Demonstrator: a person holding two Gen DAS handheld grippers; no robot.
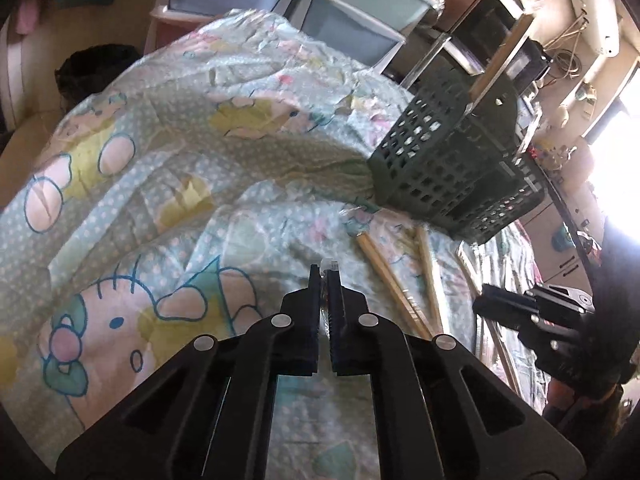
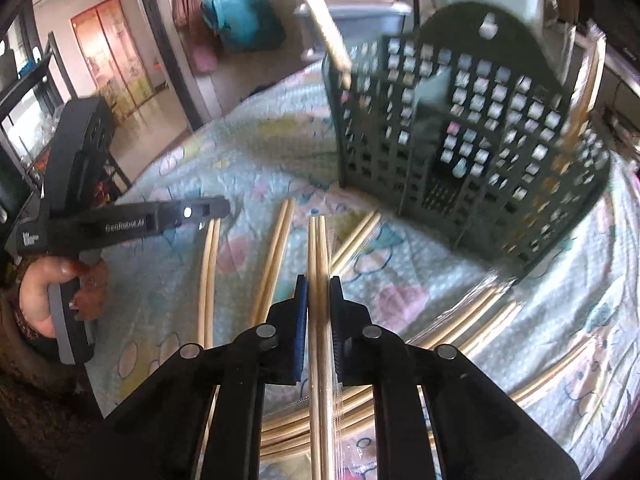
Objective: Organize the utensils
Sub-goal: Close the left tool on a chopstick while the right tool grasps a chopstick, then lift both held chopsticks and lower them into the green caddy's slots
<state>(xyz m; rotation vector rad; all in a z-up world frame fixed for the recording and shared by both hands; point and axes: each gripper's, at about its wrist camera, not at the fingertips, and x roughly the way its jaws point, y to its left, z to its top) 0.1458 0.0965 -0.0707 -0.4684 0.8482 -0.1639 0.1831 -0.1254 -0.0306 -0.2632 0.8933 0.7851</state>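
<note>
Our right gripper (image 2: 319, 280) has its fingers closed on a wrapped chopstick pair (image 2: 319, 248), held lengthwise and pointing toward the basket (image 2: 460, 128) at the far side of the bed (image 2: 256, 152). The pair looks light and stiff, its clear wrap slippery, so we judge a mid-length grip safest. Our left gripper (image 1: 325, 276) is nearly closed, pinching only a scrap of clear wrap, if anything. More pairs (image 2: 276, 248) lie loose.

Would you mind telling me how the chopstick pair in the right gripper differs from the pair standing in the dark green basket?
The gripped pair lies between the right gripper fingers, low over the cloth; the basket pair stands tilted in the dark green basket, sticking out above its rim. The gripped pair shows a clear wrapper; on the basket pair, blurred, I cannot tell. Both are pale wood.
</note>
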